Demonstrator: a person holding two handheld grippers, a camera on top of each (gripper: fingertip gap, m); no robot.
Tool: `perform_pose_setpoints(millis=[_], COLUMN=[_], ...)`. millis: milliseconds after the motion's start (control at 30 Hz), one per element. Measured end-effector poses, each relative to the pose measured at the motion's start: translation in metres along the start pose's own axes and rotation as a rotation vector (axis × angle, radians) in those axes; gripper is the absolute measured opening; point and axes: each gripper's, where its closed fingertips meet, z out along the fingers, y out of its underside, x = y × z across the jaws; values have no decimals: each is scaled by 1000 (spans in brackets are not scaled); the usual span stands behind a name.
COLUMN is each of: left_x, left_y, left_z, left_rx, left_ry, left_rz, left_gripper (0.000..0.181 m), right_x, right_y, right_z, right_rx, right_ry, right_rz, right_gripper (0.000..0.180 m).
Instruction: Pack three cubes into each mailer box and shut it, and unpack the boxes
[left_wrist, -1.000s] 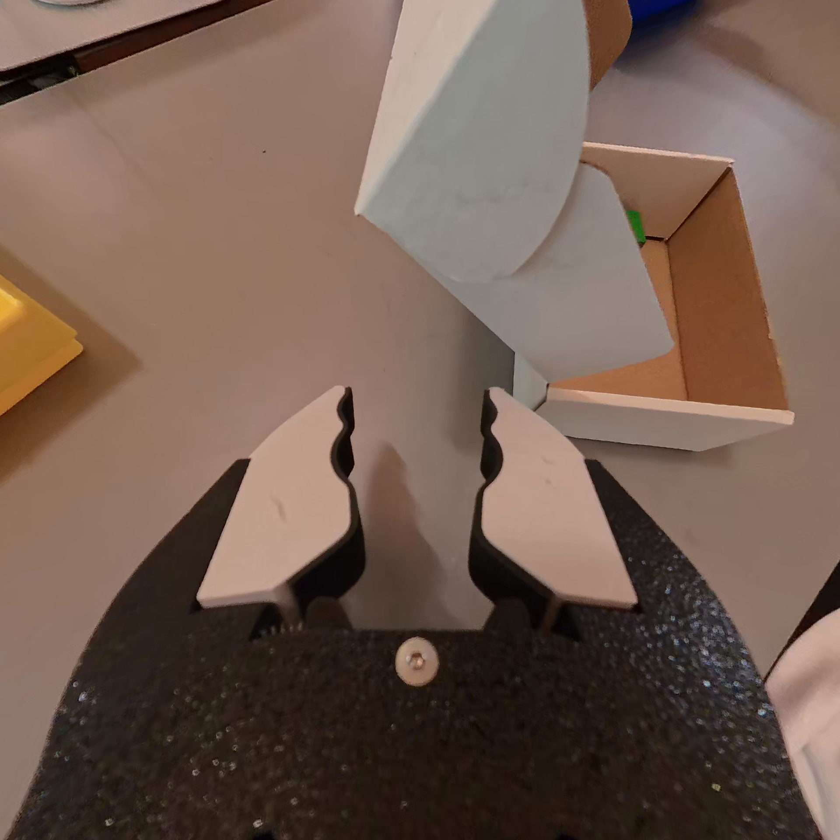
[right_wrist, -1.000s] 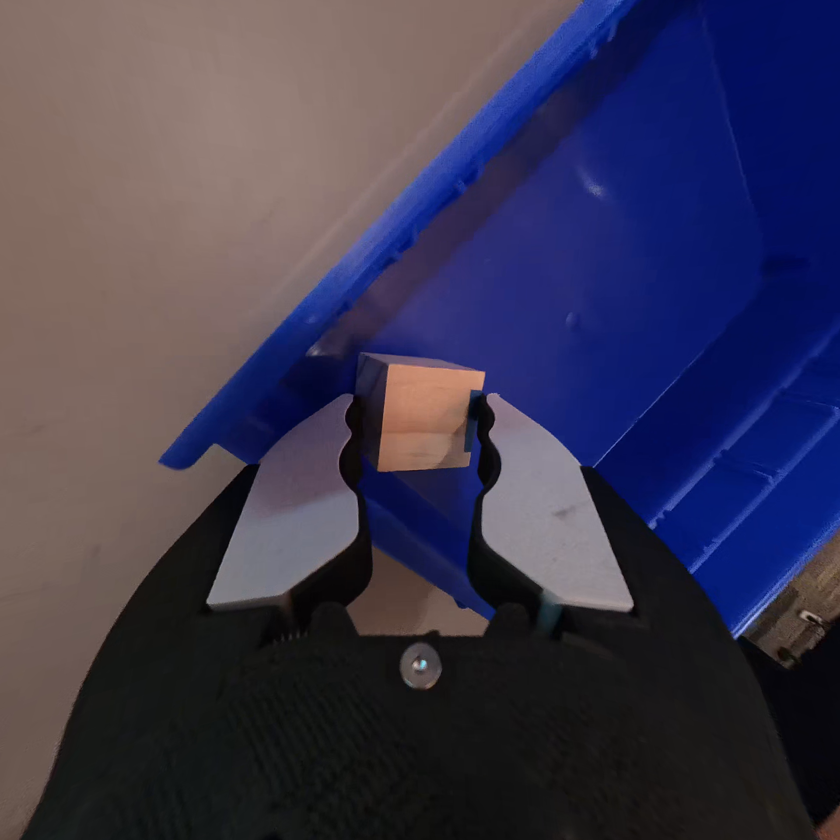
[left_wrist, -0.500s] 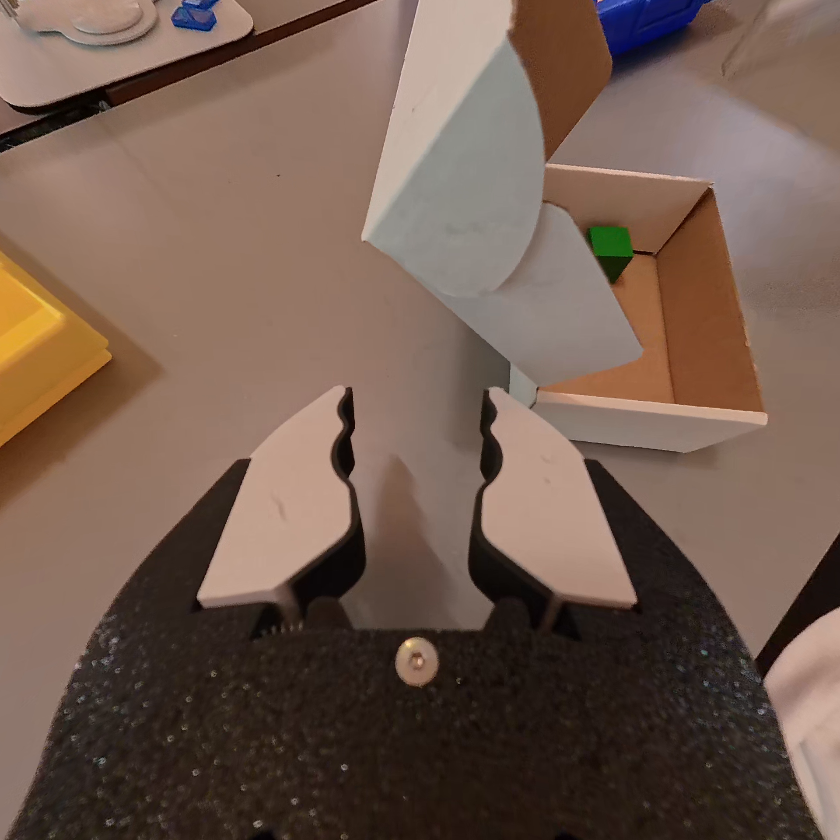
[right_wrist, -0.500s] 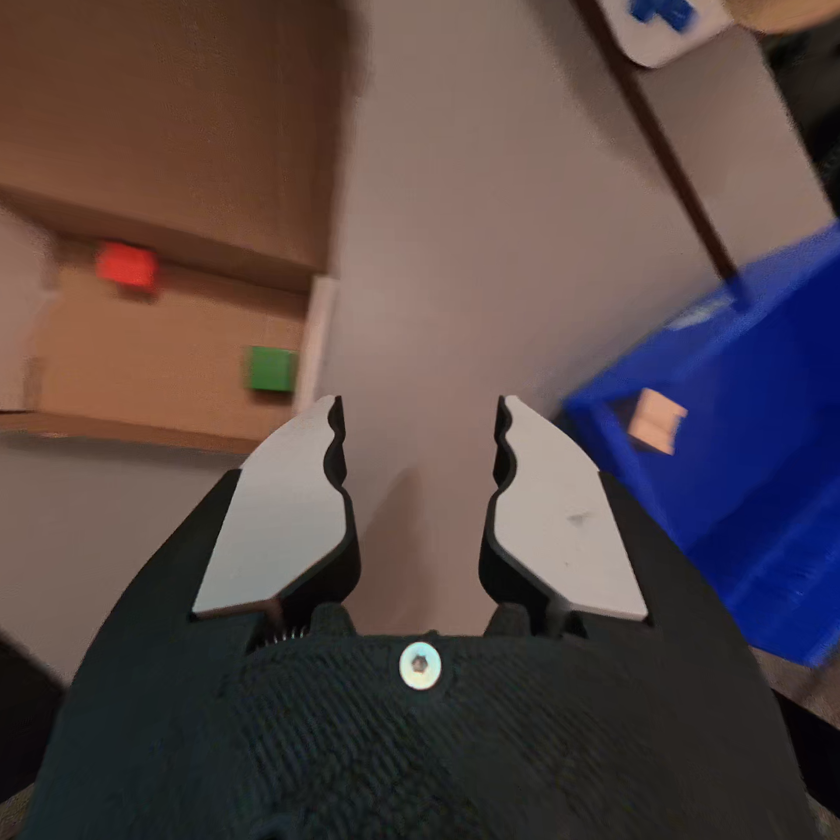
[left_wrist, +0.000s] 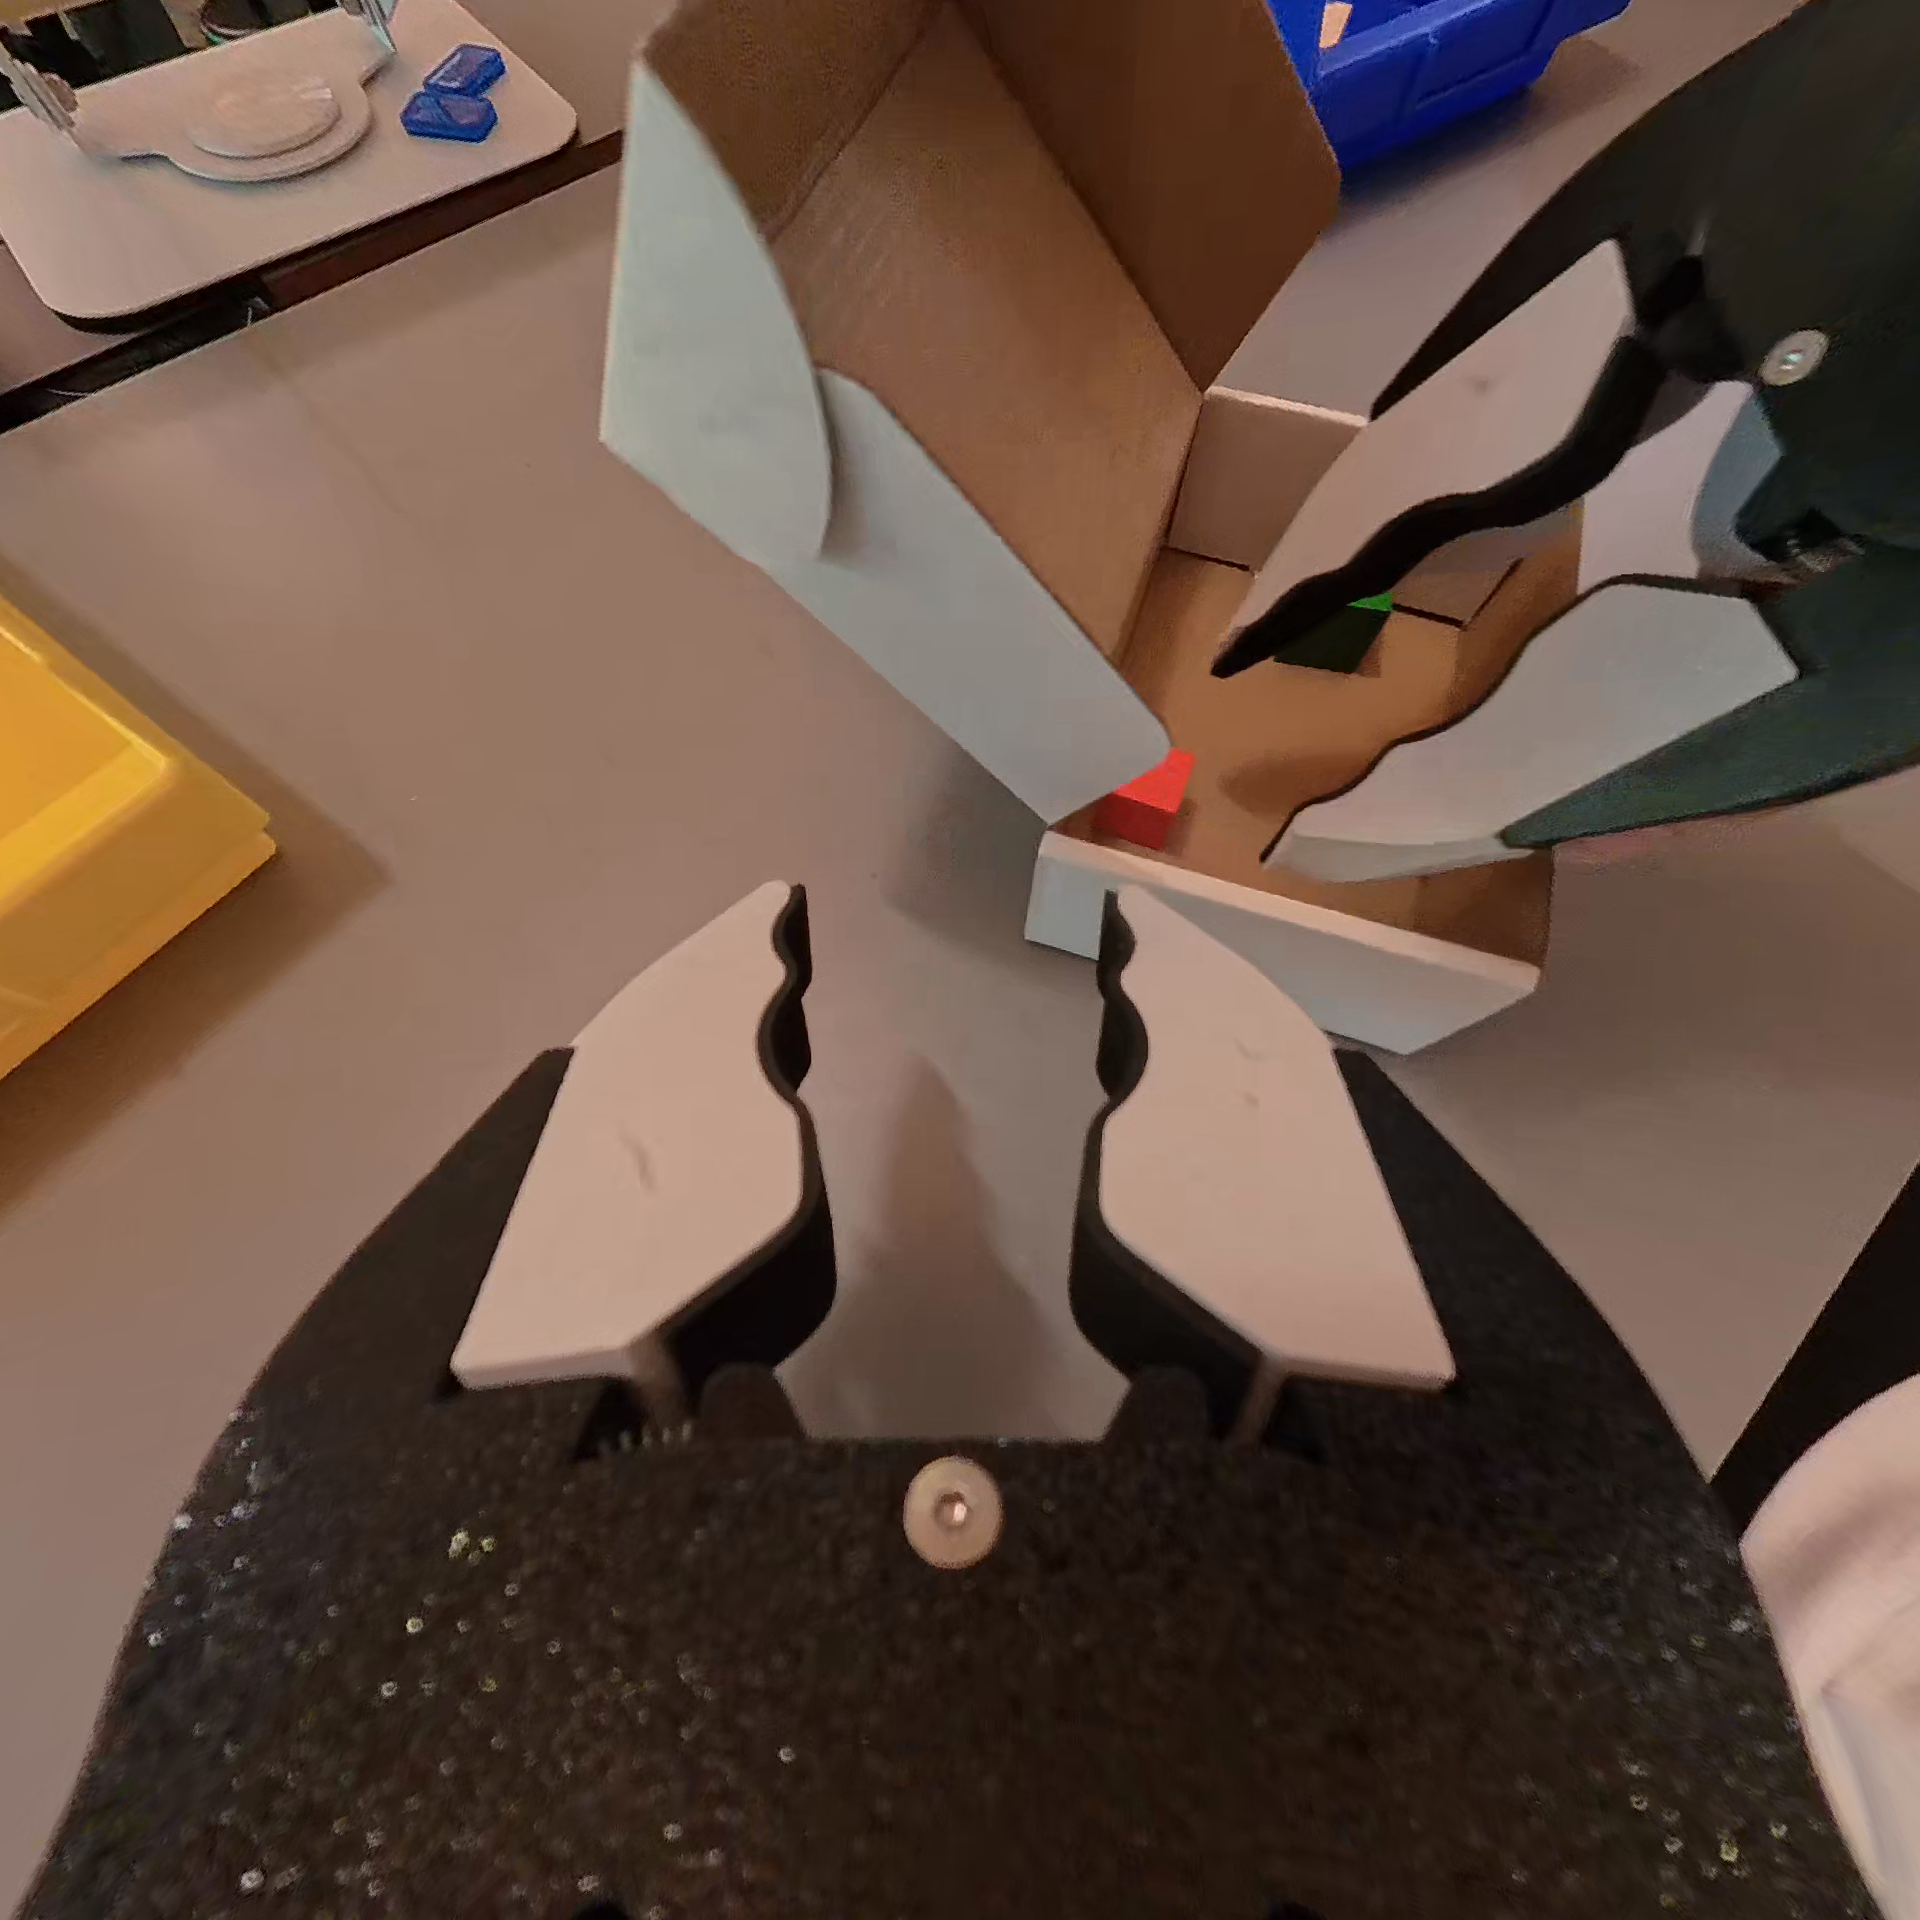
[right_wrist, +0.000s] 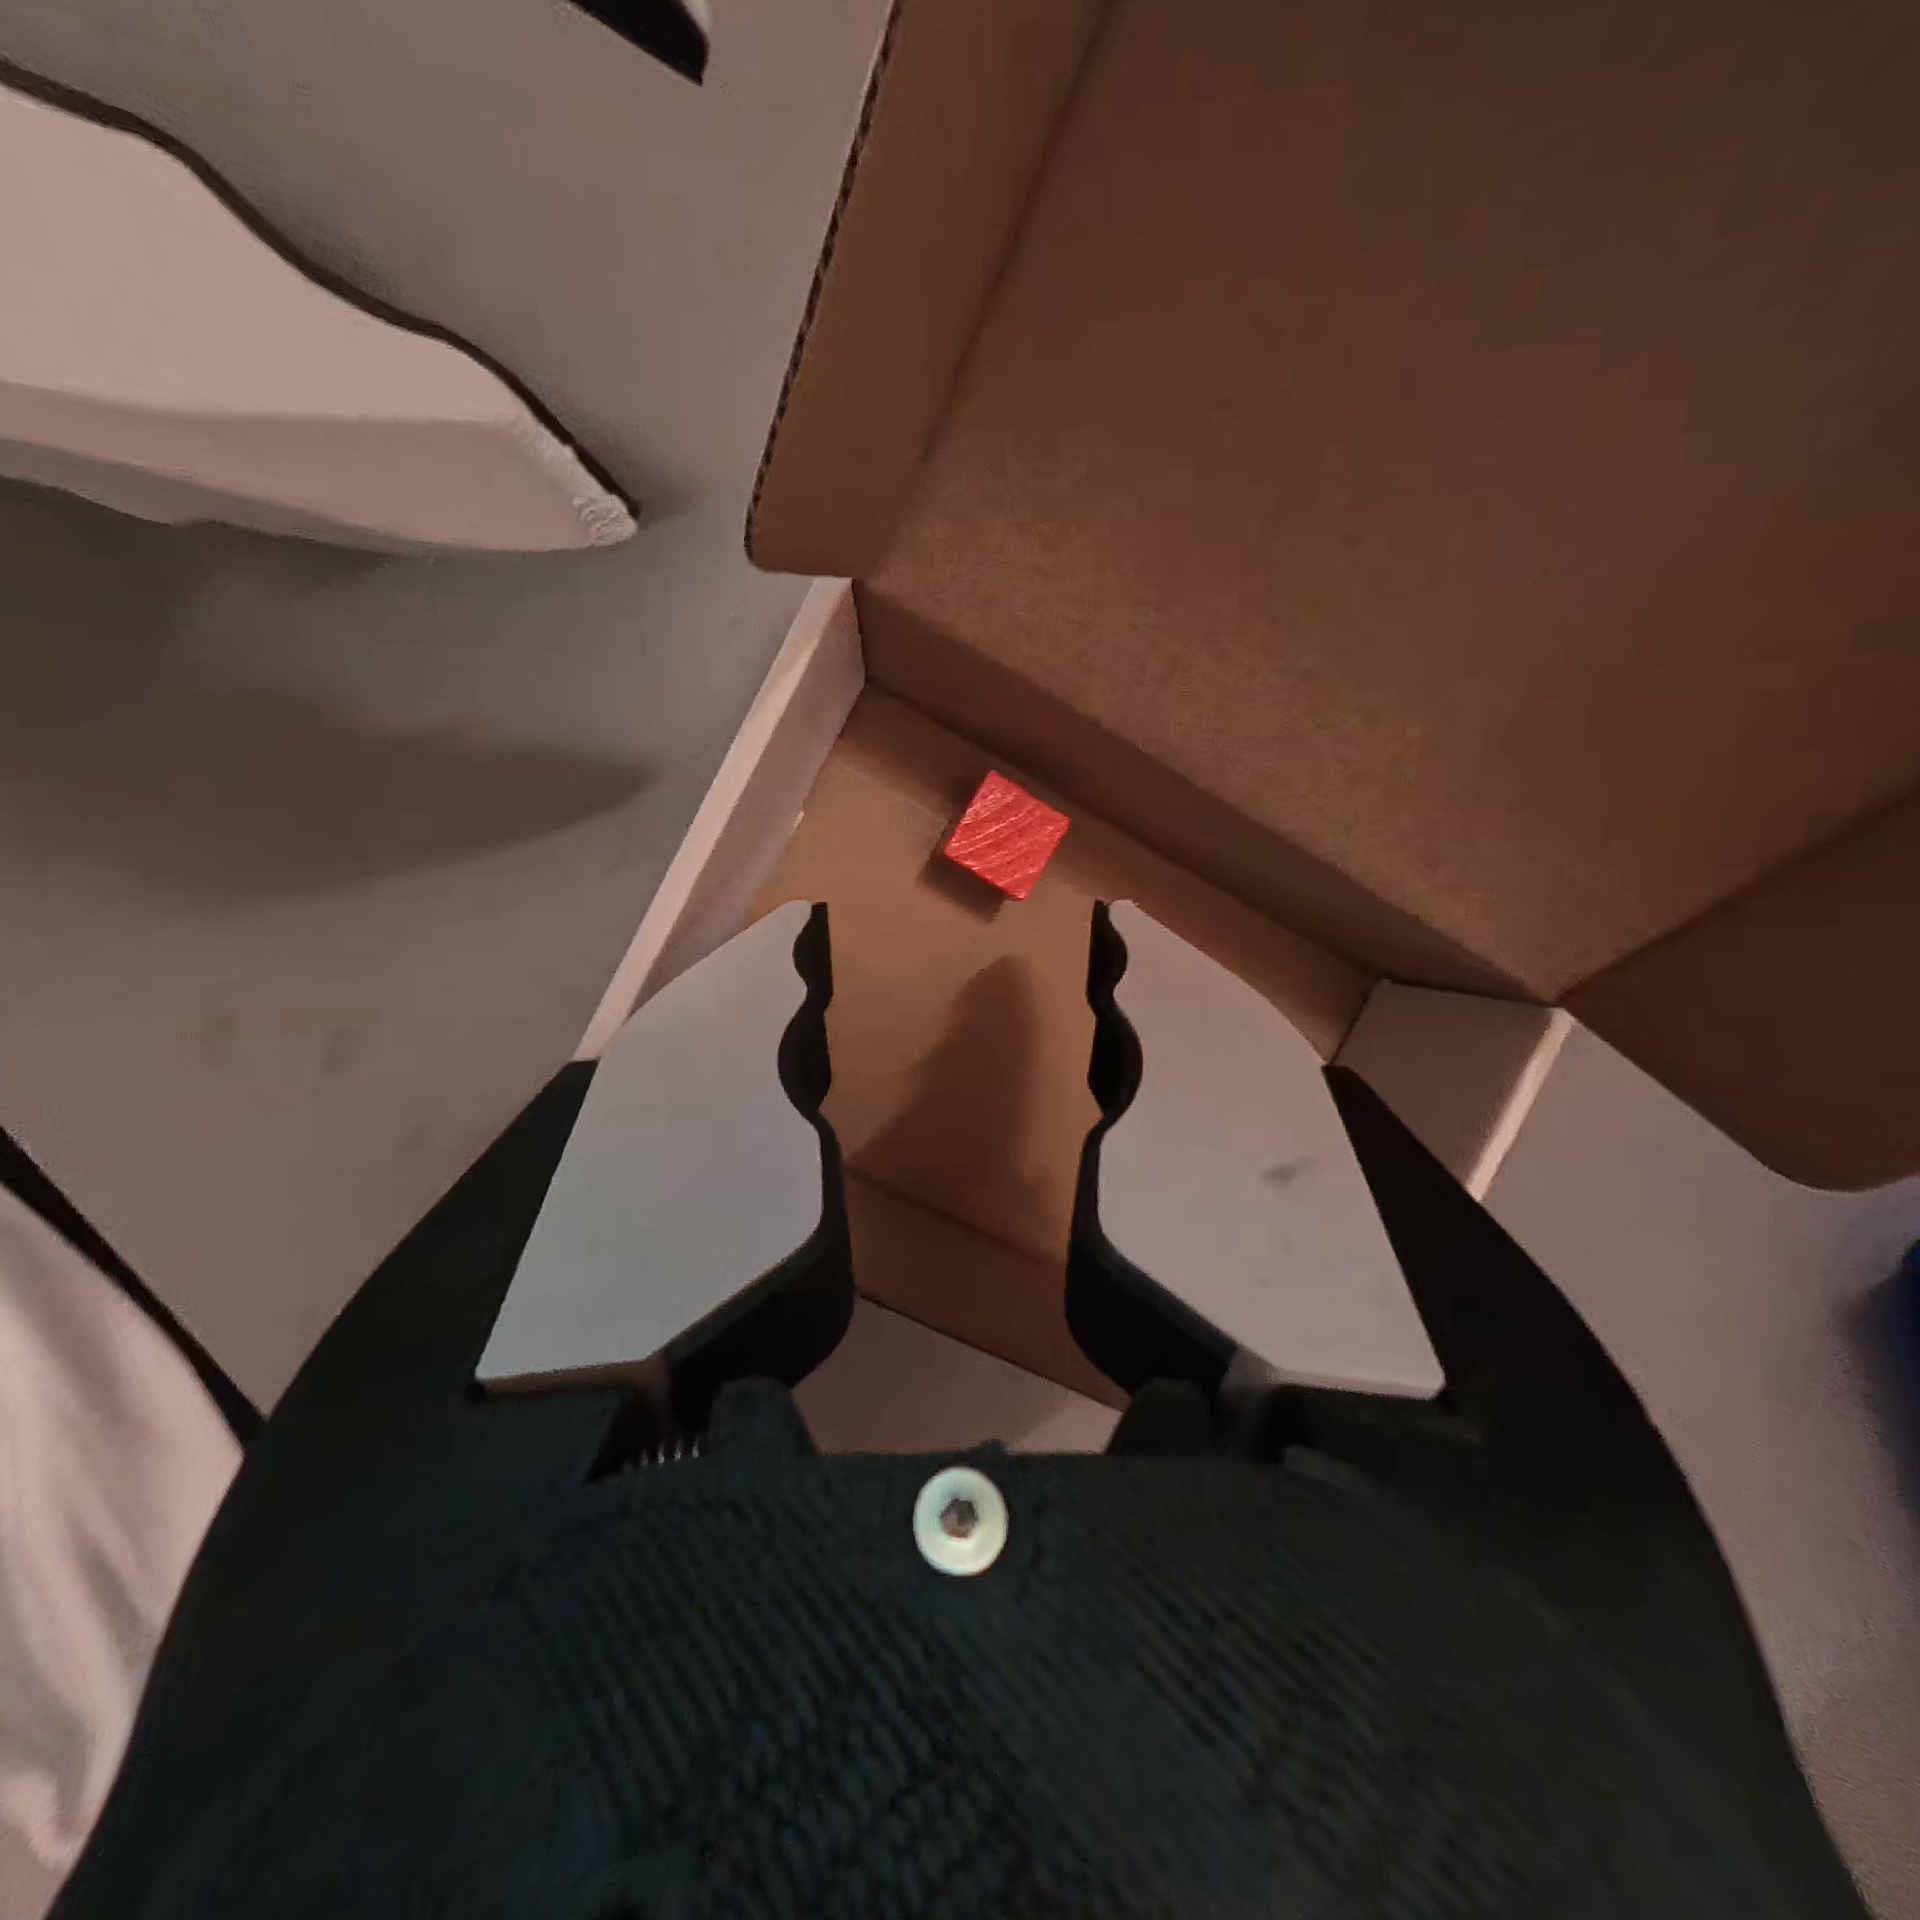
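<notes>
A white mailer box with a brown inside stands open on the grey table, its lid raised. A red cube lies in its near left corner and a green cube farther back. My left gripper is open and empty, just in front of the box's near left corner. My right gripper comes in from the right, open and empty, over the box's inside. In the right wrist view my right gripper points at the red cube, a short way from it.
A blue bin stands behind the box with a tan cube in it. A yellow tray sits at the left. A grey board with small blue parts lies at the back left. The left gripper's fingers show beside the box.
My right gripper let go of a wooden cube in the blue bin, then swung over into the open box. My left gripper drew back, so more of the box shows.
</notes>
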Motion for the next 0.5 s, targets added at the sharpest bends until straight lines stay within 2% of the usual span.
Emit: perform_pose_setpoints(millis=[33, 100, 200, 400, 500], left_x=[0, 1, 0, -5, -9], left_y=[0, 0, 1, 2, 3], left_z=[0, 1, 3, 1, 1], left_rx=[-1, -2, -4, 2, 6], left_ry=[2, 5, 9, 12, 15], left_rz=[-1, -2, -5, -30, -49], left_gripper=[52, 52, 52, 52, 52], right_x=[-1, 3, 15, 15, 8], right_y=[1, -5, -15, 2, -2], right_z=[1, 0, -2, 14, 21], right_rx=[-26, -32, -23, -198, -213], right_ry=[-22, -22, -8, -28, -72], right_rz=[4, 15, 114, 185, 214], right_gripper=[49, 52, 44, 51, 51])
